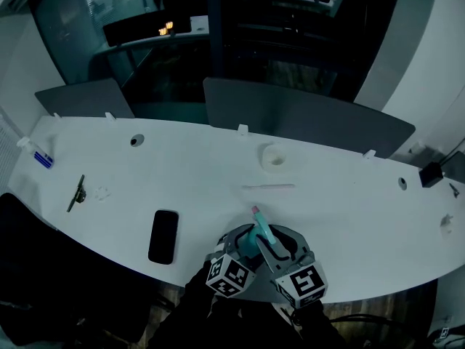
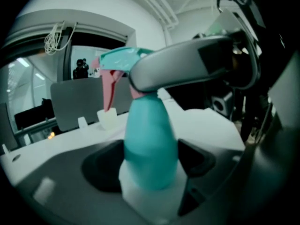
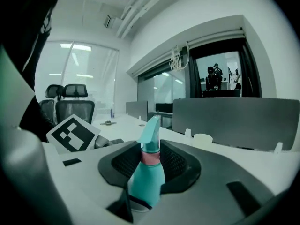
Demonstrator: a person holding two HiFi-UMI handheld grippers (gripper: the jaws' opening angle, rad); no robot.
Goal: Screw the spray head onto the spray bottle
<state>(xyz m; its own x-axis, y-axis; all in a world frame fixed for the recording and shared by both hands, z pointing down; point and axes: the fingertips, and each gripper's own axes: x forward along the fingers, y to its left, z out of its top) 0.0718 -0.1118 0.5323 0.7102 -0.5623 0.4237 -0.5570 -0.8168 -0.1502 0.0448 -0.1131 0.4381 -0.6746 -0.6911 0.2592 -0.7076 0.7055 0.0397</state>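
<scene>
Head view: spray bottle (image 1: 261, 235) roughly upright over table's (image 1: 182, 166) near edge, betw. left gripper (image 1: 245, 247) and right gripper (image 1: 275, 247), both equally near. Left gripper view: jaws wide, clamped on teal body, long axis vertical, spray head (image 2: 119, 60) on top. Right gripper view: jaws narrower, prob. pinching pink collar (image 3: 151, 157), so the twist runs about that axis. No readable label; only marker squares on cube (image 3: 72, 132).

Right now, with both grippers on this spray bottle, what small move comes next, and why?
Probably twist the right gripper to tighten: its jaws clasp the spray head at the pink collar, while the left gripper holds the spray bottle steady.
</scene>
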